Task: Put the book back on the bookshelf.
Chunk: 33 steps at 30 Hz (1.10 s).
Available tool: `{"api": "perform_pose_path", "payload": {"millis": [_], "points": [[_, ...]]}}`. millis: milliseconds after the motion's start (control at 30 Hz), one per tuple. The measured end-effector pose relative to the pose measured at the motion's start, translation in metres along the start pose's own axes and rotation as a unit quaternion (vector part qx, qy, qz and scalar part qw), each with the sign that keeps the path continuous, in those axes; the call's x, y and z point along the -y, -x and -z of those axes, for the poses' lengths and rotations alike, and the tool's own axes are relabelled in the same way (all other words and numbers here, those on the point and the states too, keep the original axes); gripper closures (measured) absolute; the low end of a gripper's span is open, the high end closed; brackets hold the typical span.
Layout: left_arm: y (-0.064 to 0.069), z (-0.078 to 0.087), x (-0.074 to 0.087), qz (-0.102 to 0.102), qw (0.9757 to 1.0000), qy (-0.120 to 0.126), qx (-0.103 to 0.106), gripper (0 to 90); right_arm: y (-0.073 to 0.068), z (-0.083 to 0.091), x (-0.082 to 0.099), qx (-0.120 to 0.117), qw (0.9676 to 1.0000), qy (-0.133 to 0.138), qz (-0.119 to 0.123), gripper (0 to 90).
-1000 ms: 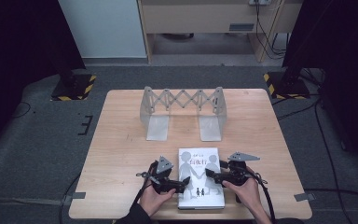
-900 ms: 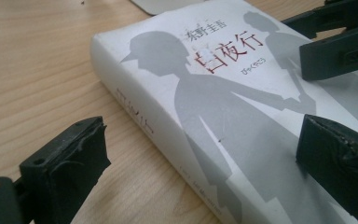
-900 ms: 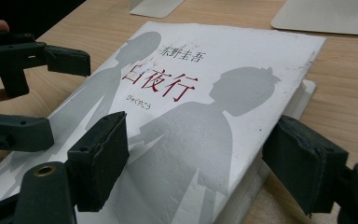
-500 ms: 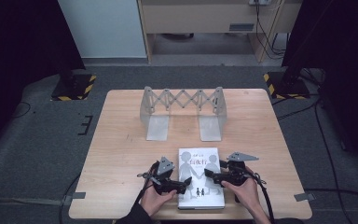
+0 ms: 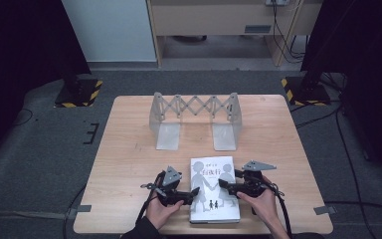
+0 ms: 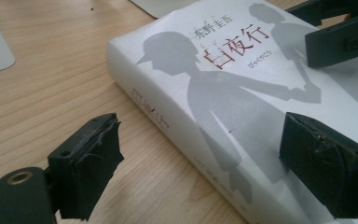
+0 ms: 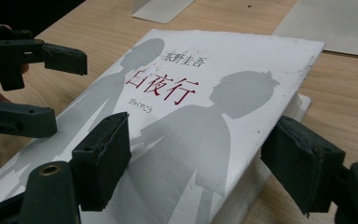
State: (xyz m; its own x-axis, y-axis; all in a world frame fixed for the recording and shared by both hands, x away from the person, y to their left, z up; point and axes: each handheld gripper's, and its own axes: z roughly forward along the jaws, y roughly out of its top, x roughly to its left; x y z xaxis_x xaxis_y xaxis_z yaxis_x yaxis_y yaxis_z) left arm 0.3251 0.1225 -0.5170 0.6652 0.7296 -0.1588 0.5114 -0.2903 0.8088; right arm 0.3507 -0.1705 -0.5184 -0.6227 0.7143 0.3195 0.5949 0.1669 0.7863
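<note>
Book (image 5: pixel 214 189) lay flat at the table's (image 5: pixel 129 149) six o'clock edge, our left gripper (image 5: pixel 181 195) just closing partway astride its spine, our right gripper (image 5: pixel 229 186) open over the cover; uneven bites, we judged, could skew it.

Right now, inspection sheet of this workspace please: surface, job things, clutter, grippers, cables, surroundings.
Surface: wooden table, bare wood around the items.
Job's things: white book lying flat at the near edge, cover up.
Clutter: grey expandable book stand at the far side, apart from the book.
Grippers: left gripper open astride the book's spine edge, jaws just closing; right gripper open astride the opposite edge.
Cables: one cable trails from the right gripper.
Surroundings: grey floor.
</note>
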Motion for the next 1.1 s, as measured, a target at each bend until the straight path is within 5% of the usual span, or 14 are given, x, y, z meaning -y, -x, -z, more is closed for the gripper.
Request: {"api": "perform_pose_path", "payload": {"millis": [467,633,1100], "points": [[-0.008,0.009,0.001,0.000,0.9999,-0.002,-0.013,15.9,-0.001,0.003,-0.010,-0.004,0.9999,0.015,-0.003,24.6],[-0.014,0.012,0.002,0.022,0.9996,0.000,-0.020,16.8,-0.003,0.003,-0.016,-0.005,0.9996,0.028,0.000,24.6],[-0.021,0.015,0.003,0.027,0.9993,0.012,-0.025,16.5,-0.005,-0.002,-0.017,-0.005,0.9993,0.037,-0.007,23.6]]}}
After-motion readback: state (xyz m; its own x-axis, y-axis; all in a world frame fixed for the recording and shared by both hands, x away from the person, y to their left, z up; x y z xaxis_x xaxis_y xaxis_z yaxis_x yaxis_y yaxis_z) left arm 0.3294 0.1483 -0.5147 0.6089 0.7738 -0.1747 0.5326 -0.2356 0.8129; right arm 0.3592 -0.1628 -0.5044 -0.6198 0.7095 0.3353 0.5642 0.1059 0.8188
